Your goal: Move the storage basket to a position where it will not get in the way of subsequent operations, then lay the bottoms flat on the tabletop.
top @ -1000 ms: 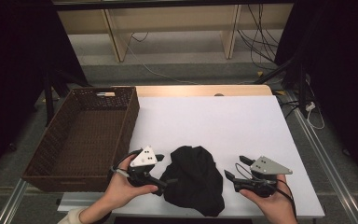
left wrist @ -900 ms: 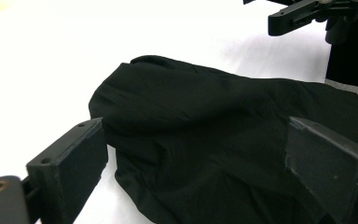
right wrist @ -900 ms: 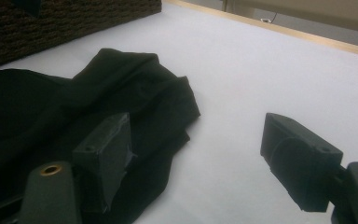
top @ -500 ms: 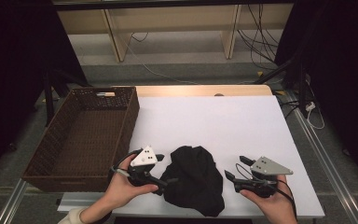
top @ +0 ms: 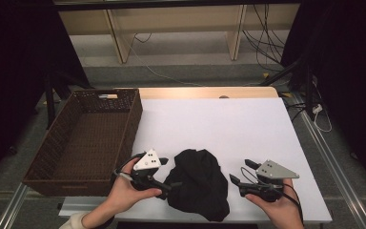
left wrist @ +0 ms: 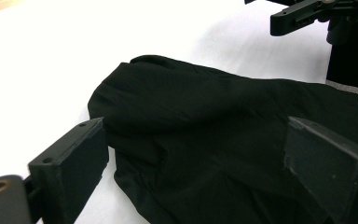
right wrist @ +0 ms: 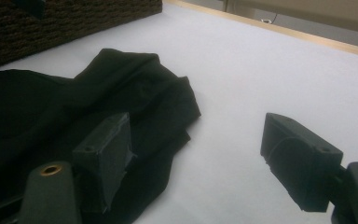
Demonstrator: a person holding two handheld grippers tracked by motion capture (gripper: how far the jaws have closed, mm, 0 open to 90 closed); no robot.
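Black cloth lies crumpled in a soft heap at the near edge of the white tabletop, between your two grippers and just right of the wicker basket. Your left gripper has its jaws spread wide around the heap's left side; push them deeper over a thick fold before you close, so you catch several layers. Your right gripper is also released, one jaw over the cloth's right edge. The fabric looks matte, limp and wrinkled.

Black cloth, white table, dark brown woven basket
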